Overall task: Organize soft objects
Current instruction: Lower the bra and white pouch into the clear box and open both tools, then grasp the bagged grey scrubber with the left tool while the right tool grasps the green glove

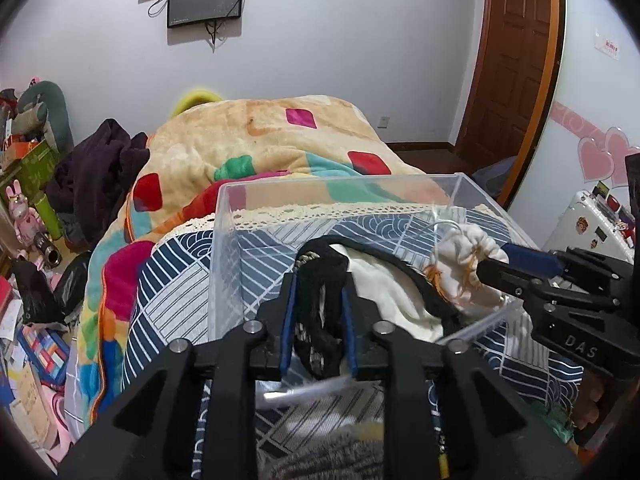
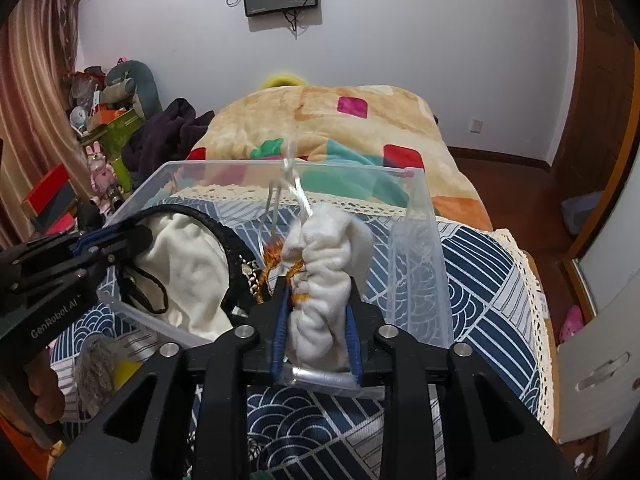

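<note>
A clear plastic bin (image 1: 224,216) (image 2: 416,216) stands on the bed. My left gripper (image 1: 318,308) is shut on a black-trimmed cream cloth bag (image 1: 384,292) that lies in the bin's left part; the bag also shows in the right wrist view (image 2: 188,256). My right gripper (image 2: 318,300) is shut on a white bunched cloth (image 2: 328,264) with orange thread and a clear plastic tag, held over the bin's near wall. The same cloth shows in the left wrist view (image 1: 468,252), with the right gripper (image 1: 492,260) coming in from the right.
The bin sits on a blue-and-white patterned bedspread (image 2: 480,280). A colourful fleece blanket (image 1: 260,132) is heaped behind it. A grey furry item (image 2: 94,372) lies near the bin's front left. Clutter fills the floor on the left (image 1: 36,320). A door (image 1: 516,60) is at the right.
</note>
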### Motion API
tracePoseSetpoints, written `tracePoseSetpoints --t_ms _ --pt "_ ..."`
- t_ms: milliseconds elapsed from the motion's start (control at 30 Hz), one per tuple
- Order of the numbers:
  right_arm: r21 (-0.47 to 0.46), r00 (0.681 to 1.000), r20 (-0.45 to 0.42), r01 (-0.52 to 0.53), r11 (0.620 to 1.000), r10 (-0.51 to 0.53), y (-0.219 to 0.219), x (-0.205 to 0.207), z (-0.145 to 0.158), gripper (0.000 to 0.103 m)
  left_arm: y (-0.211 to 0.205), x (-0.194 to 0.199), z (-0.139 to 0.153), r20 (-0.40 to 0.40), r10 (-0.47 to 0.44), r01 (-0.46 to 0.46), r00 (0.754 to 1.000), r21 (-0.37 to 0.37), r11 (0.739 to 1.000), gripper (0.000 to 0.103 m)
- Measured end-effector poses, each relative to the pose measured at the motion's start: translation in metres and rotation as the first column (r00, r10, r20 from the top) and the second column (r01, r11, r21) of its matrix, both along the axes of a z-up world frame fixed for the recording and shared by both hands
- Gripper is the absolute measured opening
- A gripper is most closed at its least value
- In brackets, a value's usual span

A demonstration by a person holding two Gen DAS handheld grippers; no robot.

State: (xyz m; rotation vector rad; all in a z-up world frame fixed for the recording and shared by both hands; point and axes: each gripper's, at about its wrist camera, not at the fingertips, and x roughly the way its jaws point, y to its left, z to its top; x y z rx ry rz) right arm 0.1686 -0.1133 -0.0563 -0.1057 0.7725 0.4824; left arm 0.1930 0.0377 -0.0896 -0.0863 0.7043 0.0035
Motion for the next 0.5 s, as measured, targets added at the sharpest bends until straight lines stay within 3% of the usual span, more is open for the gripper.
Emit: tracePoseSetpoints --t_ms 67,133,500 --pt "0.007 1.0 0.016 0.004 1.0 -0.004 -0.002 -0.002 0.004 0.047 0.0 -0.004 0.003 0.008 -0.007 0.007 1.0 -0.005 1.0 0.033" --pt "0.005 0.999 0.049 0.014 1.0 -0.014 -0.005 -0.008 0.01 0.056 -0.001 -0.013 0.009 0.03 -0.012 0.012 0.999 -0.002 1.0 0.045" --pt "0.082 0.978 0.205 0.024 0.996 -0.041 -0.021 -0.047 0.048 0.086 -0.008 -0.073 0.047 0.2 0.002 -0.013 0.98 0.053 0.999 0.096"
